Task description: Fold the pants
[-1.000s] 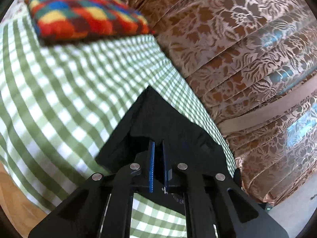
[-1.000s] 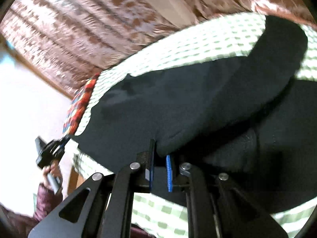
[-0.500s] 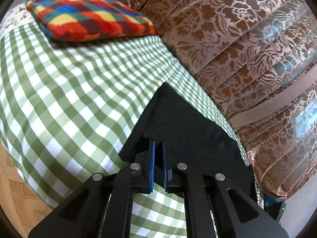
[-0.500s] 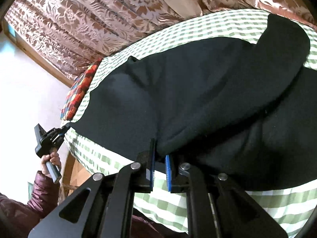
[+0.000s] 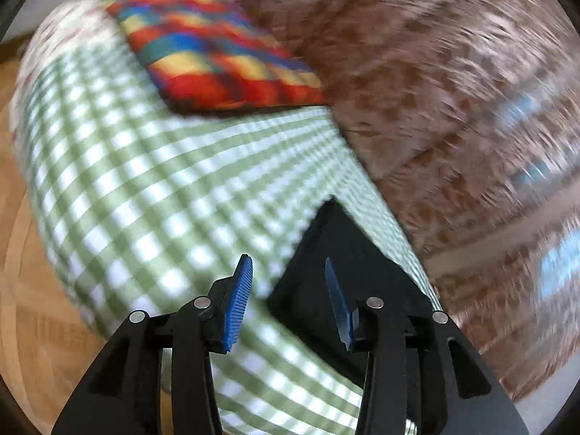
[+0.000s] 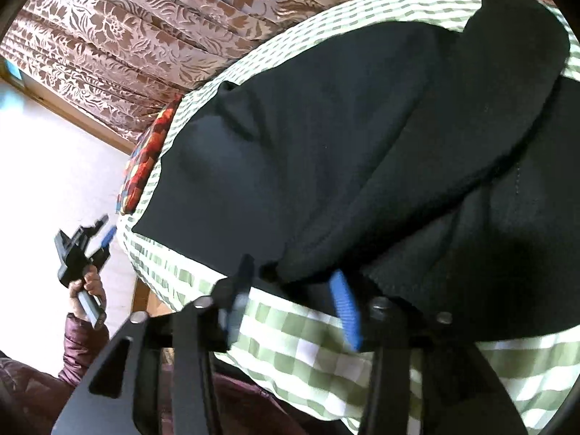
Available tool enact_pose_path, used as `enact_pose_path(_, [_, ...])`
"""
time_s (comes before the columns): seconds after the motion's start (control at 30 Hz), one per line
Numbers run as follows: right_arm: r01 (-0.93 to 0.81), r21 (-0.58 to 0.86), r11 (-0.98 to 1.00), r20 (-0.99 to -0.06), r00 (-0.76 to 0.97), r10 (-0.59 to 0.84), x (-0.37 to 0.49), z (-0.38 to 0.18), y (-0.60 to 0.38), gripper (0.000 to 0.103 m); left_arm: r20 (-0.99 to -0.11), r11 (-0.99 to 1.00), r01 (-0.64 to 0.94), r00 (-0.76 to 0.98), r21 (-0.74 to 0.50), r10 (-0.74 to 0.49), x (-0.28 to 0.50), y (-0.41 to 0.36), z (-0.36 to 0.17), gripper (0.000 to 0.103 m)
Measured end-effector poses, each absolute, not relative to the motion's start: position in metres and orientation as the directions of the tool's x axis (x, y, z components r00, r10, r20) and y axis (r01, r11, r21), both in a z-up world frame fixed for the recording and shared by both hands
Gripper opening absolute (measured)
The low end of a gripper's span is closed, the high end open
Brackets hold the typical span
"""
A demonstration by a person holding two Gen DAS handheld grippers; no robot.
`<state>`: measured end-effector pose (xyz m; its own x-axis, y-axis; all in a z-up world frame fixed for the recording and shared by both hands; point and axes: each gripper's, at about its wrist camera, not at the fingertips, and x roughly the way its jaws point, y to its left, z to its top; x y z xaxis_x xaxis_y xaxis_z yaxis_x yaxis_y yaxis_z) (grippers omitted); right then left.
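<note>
The black pants (image 6: pixel 344 152) lie spread on the green checked bedspread (image 6: pixel 311 340), with one leg folded over the other. In the left wrist view only a corner of the pants (image 5: pixel 348 264) shows. My left gripper (image 5: pixel 286 290) is open and empty, just off the near edge of that corner; it also shows from outside in the right wrist view (image 6: pixel 85 246), held beside the bed. My right gripper (image 6: pixel 293 290) is open, with the folded edge of the pants lying loose between its jaws.
A bright plaid cushion (image 5: pixel 217 54) lies at the far end of the bed, also visible in the right wrist view (image 6: pixel 145 159). Brown floral curtains (image 5: pixel 453 90) hang close behind the bed. Wooden floor (image 5: pixel 32 308) lies at the left.
Both grippers have opened and let go of the pants. The left gripper has pulled back from the pants' corner; its view is blurred by motion.
</note>
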<state>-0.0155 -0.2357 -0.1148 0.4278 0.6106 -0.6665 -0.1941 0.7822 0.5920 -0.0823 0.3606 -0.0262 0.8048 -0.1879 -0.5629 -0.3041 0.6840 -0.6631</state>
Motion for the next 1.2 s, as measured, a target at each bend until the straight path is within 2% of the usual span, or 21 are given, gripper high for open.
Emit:
enact_pose_path(0.13, [-0.177,0.566,0.806,-0.679,0.454,0.577,-0.027,-0.108,-0.249,0.052,-0.565,0.774,-0.158,0.773,-0.613,-0.290,-0.056,0.307,-0.011,0.040])
enact_pose_path(0.2, [-0.144,0.558,0.818,-0.679,0.487,0.549,-0.036,-0.104,-0.267,0.058,-0.639,0.840,-0.129,0.712,-0.528,-0.292,-0.037,0.275,-0.017,0.040])
enact_pose_path(0.27, [-0.087,0.541,0.836,-0.685,0.531,0.499,-0.040,-0.099,-0.289,0.062,-0.745,0.885,-0.169,0.620,-0.433,-0.246,-0.019,0.252,-0.038,0.040])
enact_pose_path(0.3, [-0.053,0.531,0.846,-0.688,0.556,0.467,-0.039,-0.095,-0.300,0.064,-0.766,0.890,-0.181,0.598,-0.418,-0.238,-0.012,0.244,-0.043,0.040])
enact_pose_path(0.43, [0.083,0.476,0.876,-0.692,0.650,0.314,-0.012,-0.066,-0.345,0.066,-0.727,0.910,-0.048,0.620,-0.412,-0.296,-0.008,0.201,-0.034,0.040])
enact_pose_path(0.57, [0.175,0.415,0.893,-0.694,0.696,0.186,0.042,-0.040,-0.361,0.080,-0.683,0.890,0.171,0.586,-0.422,-0.436,-0.003,0.145,-0.020,0.040])
enact_pose_path(0.67, [0.209,0.361,0.909,-0.731,0.668,0.137,0.106,-0.036,-0.356,0.082,-0.671,0.840,0.327,0.505,-0.434,-0.543,0.002,0.096,-0.017,0.040])
enact_pose_path(0.77, [0.255,0.235,0.938,-0.800,0.599,0.038,0.161,-0.047,-0.346,0.083,-0.671,0.778,0.441,0.410,-0.448,-0.618,0.004,0.050,-0.020,0.040])
enact_pose_path(0.8, [0.264,0.194,0.945,-0.822,0.569,0.009,0.171,-0.055,-0.347,0.083,-0.668,0.757,0.469,0.382,-0.456,-0.639,0.006,0.038,-0.021,0.042])
enact_pose_path(0.83, [0.282,0.135,0.950,-0.852,0.522,-0.034,0.185,-0.065,-0.347,0.083,-0.664,0.740,0.489,0.363,-0.462,-0.654,0.005,0.030,-0.022,0.051])
enact_pose_path(0.87, [0.298,0.073,0.952,-0.883,0.462,-0.077,0.198,-0.079,-0.347,0.073,-0.656,0.709,0.526,0.330,-0.469,-0.679,0.003,0.017,-0.022,0.055])
enact_pose_path(0.9, [0.295,0.042,0.955,-0.899,0.427,-0.092,0.204,-0.089,-0.348,0.053,-0.652,0.689,0.549,0.307,-0.474,-0.693,0.003,0.007,-0.021,0.057])
enact_pose_path(0.93, [0.286,0.006,0.958,-0.909,0.400,-0.114,0.208,-0.098,-0.348,0.052,-0.648,0.666,0.570,0.281,-0.481,-0.708,0.001,-0.002,-0.021,0.058])
enact_pose_path(1.0, [0.262,-0.004,0.965,-0.896,0.428,-0.120,0.203,-0.093,-0.348,0.007,-0.649,0.622,0.617,0.225,-0.482,-0.727,-0.001,-0.022,-0.021,0.058])
enact_pose_path(1.2, [0.248,0.214,0.945,-0.798,0.602,0.023,0.135,-0.044,-0.379,0.006,-0.690,0.535,0.735,0.126,-0.418,-0.712,-0.012,-0.078,-0.028,0.058])
